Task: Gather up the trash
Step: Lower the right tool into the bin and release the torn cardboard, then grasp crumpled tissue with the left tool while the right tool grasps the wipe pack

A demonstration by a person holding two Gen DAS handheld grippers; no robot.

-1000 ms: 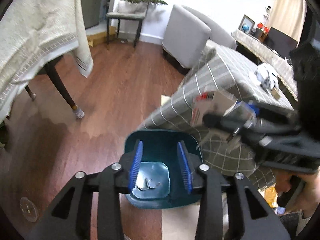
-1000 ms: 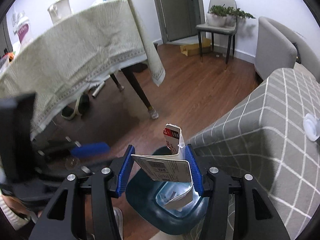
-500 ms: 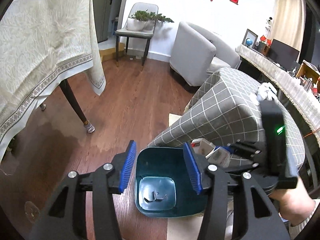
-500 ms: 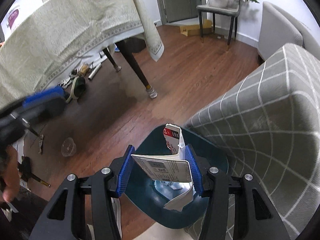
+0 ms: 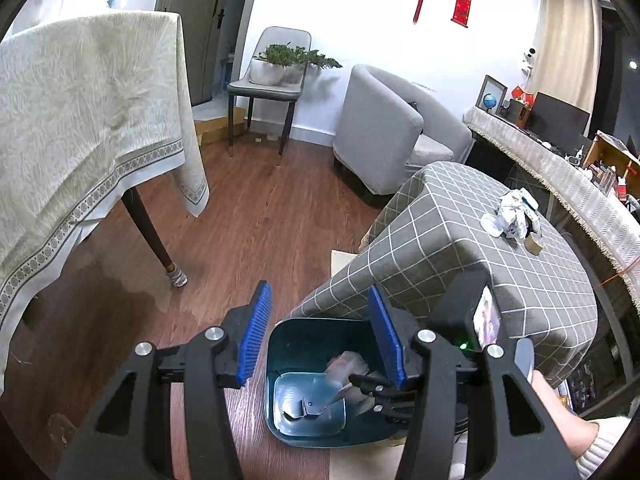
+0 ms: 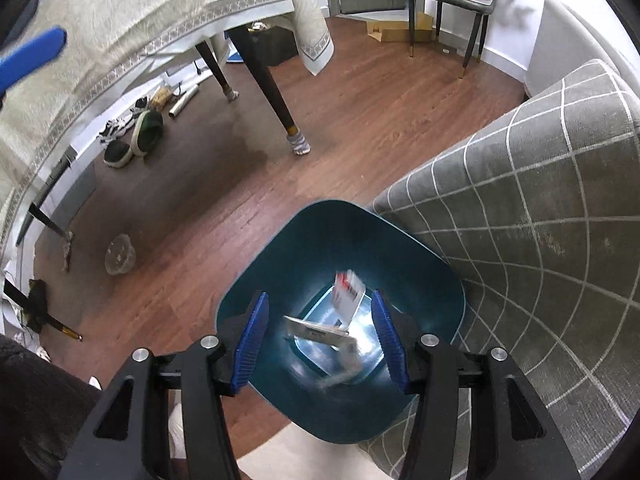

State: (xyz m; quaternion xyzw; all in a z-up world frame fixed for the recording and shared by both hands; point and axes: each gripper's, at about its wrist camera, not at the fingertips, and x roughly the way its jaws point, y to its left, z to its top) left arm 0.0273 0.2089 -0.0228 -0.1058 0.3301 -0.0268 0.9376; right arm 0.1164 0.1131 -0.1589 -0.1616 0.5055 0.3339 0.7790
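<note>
Trash lies loose inside the teal bin (image 6: 436, 280): a crumpled white carton (image 6: 348, 292) with red print, blurred in the right wrist view, sits between the spread blue pads (image 6: 250, 344) of the right gripper (image 6: 320, 340) without touching either one. That gripper is wide open and grips nothing, held directly above the bin's mouth. A flat pale piece of the same carton hangs across the bin's lighter bottom.

From the left wrist view, the left gripper (image 5: 320, 336) is likewise open and empty, its pads well apart above the bin (image 5: 304, 336), which stands on the wood floor (image 5: 256, 232) just beside the low table draped in a grey checked cloth (image 5: 452, 240). The right gripper's dark fingers (image 5: 376, 392) reach into the bin from the right, with the carton (image 5: 348, 364) showing just beside them.

More trash (image 5: 512, 216), a crumpled white wad, rests on top of the checked cloth, well apart from both grippers. A dining table with a pale tablecloth (image 5: 92, 136) stands to the left.
</note>
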